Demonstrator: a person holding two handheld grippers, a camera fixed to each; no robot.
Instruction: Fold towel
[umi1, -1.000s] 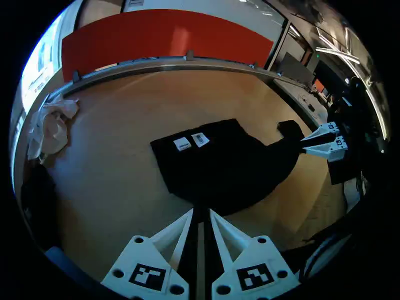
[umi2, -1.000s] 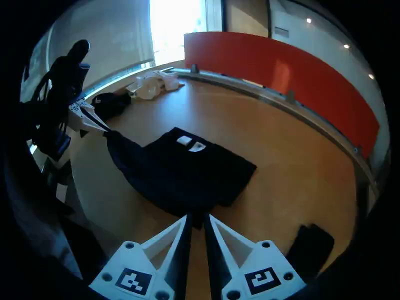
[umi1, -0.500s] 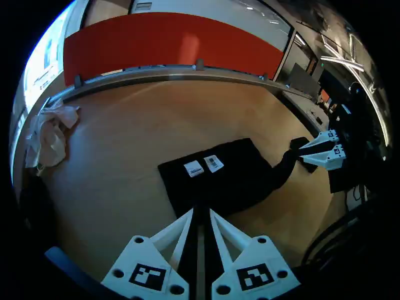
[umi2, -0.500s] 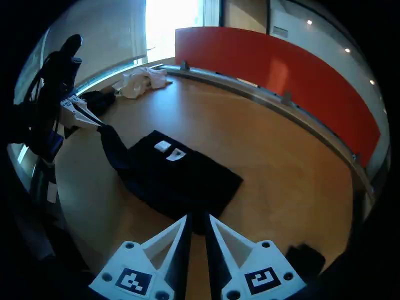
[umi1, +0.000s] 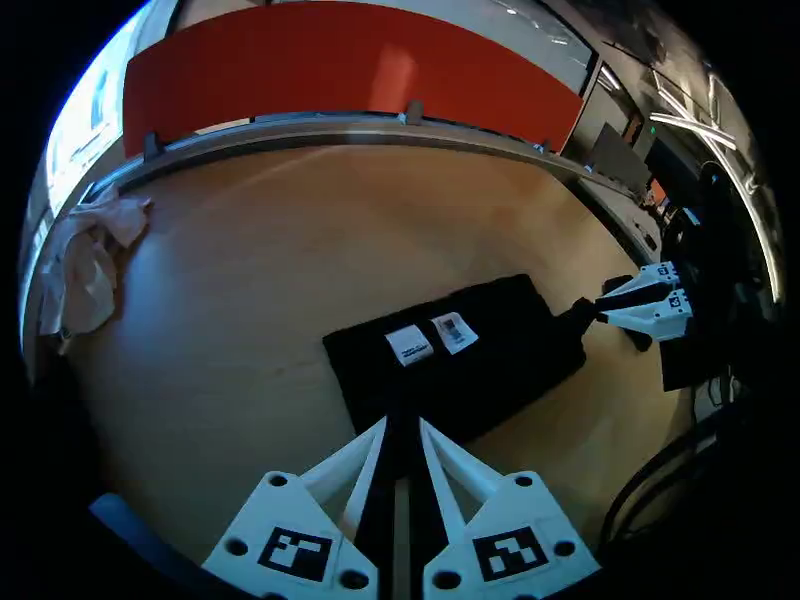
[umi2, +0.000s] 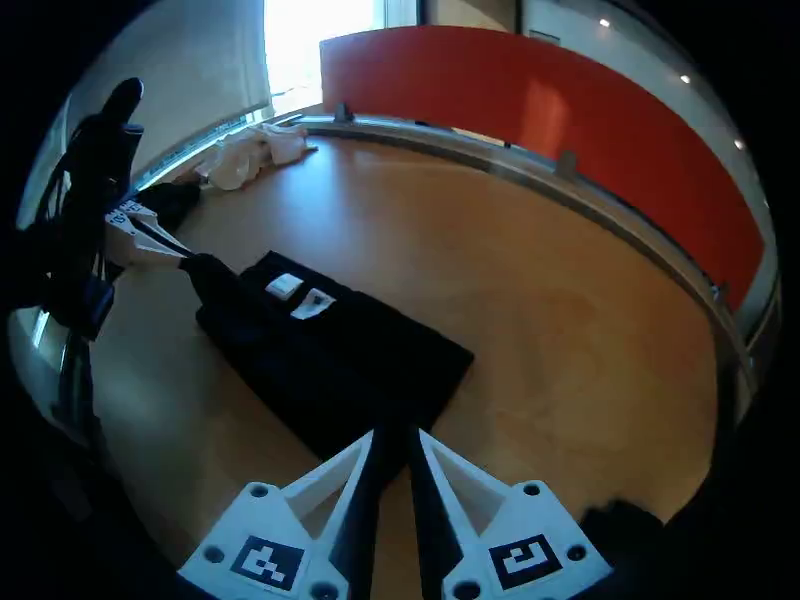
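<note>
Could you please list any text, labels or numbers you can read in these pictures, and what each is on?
Two white tags on the black towel: dark print, too small and blurred to read.
The square markers on the fingers: black-and-white patterns, no letters.
Nothing else readable.

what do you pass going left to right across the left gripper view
pale cloth heap -> black towel -> right gripper, pinching the towel's right end
</note>
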